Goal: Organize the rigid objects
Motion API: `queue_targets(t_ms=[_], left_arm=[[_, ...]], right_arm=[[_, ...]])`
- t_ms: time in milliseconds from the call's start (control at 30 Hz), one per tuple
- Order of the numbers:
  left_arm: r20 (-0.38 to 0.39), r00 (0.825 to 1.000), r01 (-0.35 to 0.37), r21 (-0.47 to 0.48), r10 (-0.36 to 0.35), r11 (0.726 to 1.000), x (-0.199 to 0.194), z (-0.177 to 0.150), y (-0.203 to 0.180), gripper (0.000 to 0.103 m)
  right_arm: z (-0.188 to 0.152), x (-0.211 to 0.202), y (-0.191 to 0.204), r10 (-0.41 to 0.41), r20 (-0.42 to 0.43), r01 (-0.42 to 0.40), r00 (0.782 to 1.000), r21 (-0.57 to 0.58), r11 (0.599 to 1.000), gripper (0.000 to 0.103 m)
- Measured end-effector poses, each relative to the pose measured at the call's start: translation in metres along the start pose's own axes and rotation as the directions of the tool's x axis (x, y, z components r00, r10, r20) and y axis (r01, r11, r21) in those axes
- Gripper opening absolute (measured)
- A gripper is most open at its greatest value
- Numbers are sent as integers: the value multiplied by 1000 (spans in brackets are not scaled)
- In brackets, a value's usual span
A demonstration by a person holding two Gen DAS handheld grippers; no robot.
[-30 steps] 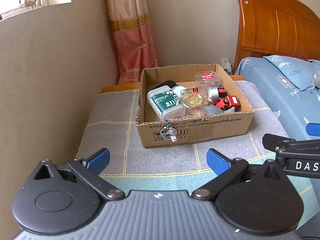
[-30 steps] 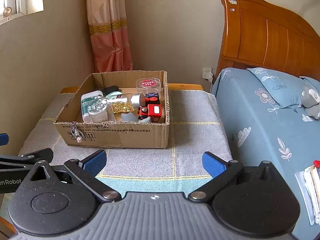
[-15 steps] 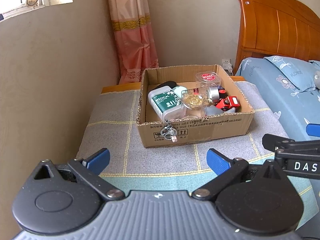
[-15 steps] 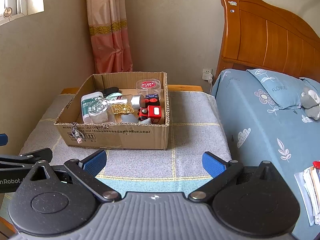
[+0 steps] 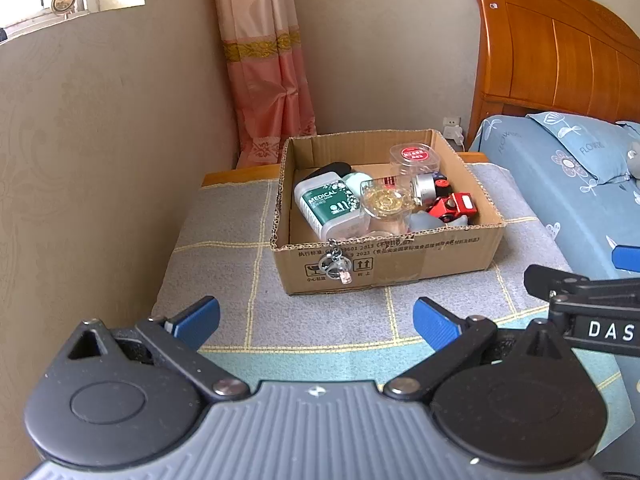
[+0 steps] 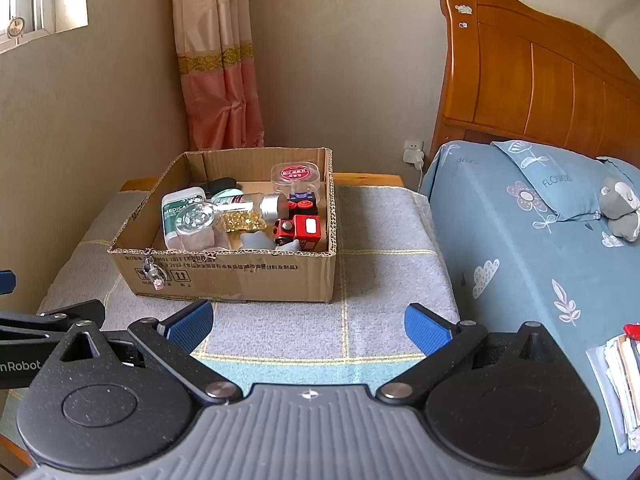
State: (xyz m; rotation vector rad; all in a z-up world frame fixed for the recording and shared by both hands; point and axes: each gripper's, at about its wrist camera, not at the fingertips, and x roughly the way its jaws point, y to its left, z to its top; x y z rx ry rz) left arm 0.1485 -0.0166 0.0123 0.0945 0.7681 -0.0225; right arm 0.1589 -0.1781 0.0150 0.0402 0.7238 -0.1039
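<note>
Left gripper (image 5: pixel 316 320): jaws spread wide, nothing between them. Right gripper (image 6: pixel 308 322): same, jaws wide apart and empty. Both hover over the grey checked cloth (image 5: pixel 224 232), near edge of the table.

Box (image 5: pixel 400 264) sits well apart from both, at 12 o'clock of the left jaws, 11 o'clock of the right. Open-topped cardboard, printed front wall.

Inside the box, crowded:
- green-and-white bottle (image 5: pixel 330 204) marked MEDICAL, at 9 o'clock within the box
- clear glass piece (image 5: pixel 386 204) in the middle, leaning on the bottle
- jar of yellow capsules (image 6: pixel 248 210) lying on its side, silver cap toward 3 o'clock
- round clear tub with red lid (image 6: pixel 297 176) at the far side, about 1 o'clock
- red toy car (image 6: pixel 302 230) at 4 o'clock, against the right wall
- dark block toy (image 6: pixel 304 200) just behind the car

Keyring (image 5: pixel 336 266) hangs over the front rim, down the outside wall.

Hard to make out: a black object (image 5: pixel 334 169) at the far left corner, mostly hidden behind the bottle; pale bluish pieces (image 6: pixel 256 238) near the front wall, shape unclear. Box floor mostly hidden by the front wall. Right gripper cut off at the left view's 3 o'clock edge.
</note>
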Motion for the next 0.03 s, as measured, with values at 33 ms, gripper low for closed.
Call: queue_targets(t_ms=[33], left_arm=[[0, 1000, 0, 1, 0, 1000, 0, 0, 0, 102]], right_arm=[[0, 0, 0, 0, 0, 0, 1000, 0, 1000, 103]])
